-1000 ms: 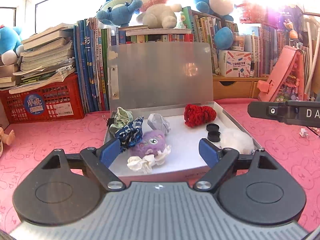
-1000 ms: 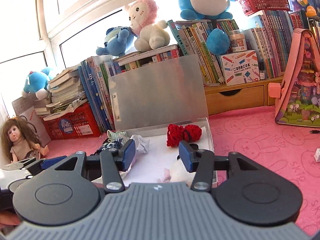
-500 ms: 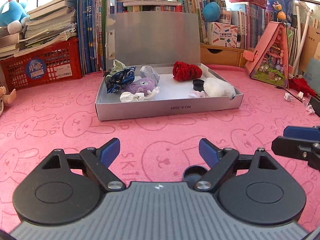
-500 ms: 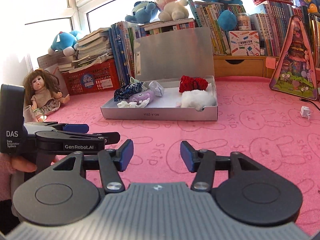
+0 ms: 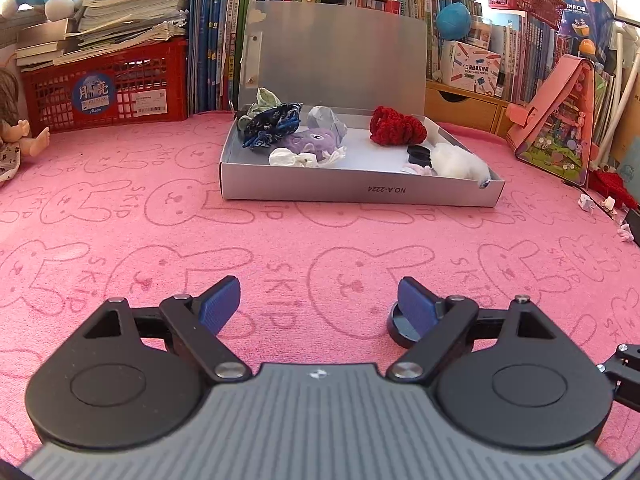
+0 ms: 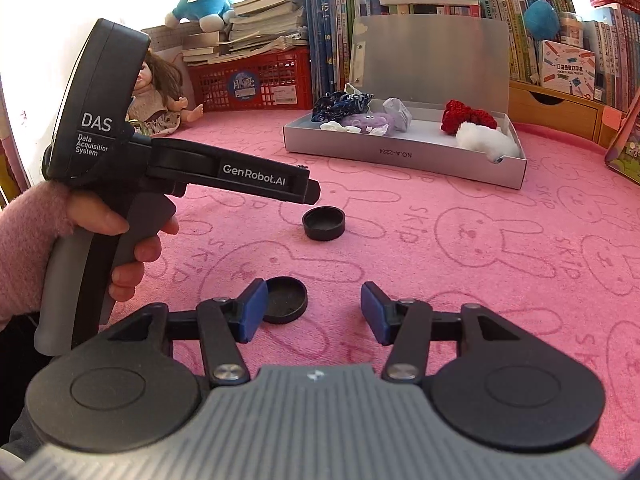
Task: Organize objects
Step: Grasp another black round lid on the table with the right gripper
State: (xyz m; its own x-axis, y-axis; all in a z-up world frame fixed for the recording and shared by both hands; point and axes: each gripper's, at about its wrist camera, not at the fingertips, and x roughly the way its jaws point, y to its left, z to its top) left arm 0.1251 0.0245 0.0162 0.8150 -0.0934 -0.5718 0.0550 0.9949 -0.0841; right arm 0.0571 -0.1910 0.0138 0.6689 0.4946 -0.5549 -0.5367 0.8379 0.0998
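An open grey box holds a red knit piece, a purple plush, a dark blue cloth, white fluff and a small black cap. My left gripper is open and empty, low over the pink mat; a black round cap lies by its right finger. My right gripper is open and empty; a black cap lies beside its left finger and another cap lies further out, below the left gripper's nose.
The pink rabbit mat covers the table. A red basket with books, upright books and plush toys line the back. A doll sits at the left. A pink toy house and small scraps lie at the right.
Both grippers have pulled back from the box and dropped low over the mat. The box now lies further away, and black caps on the mat have come into view by the fingers.
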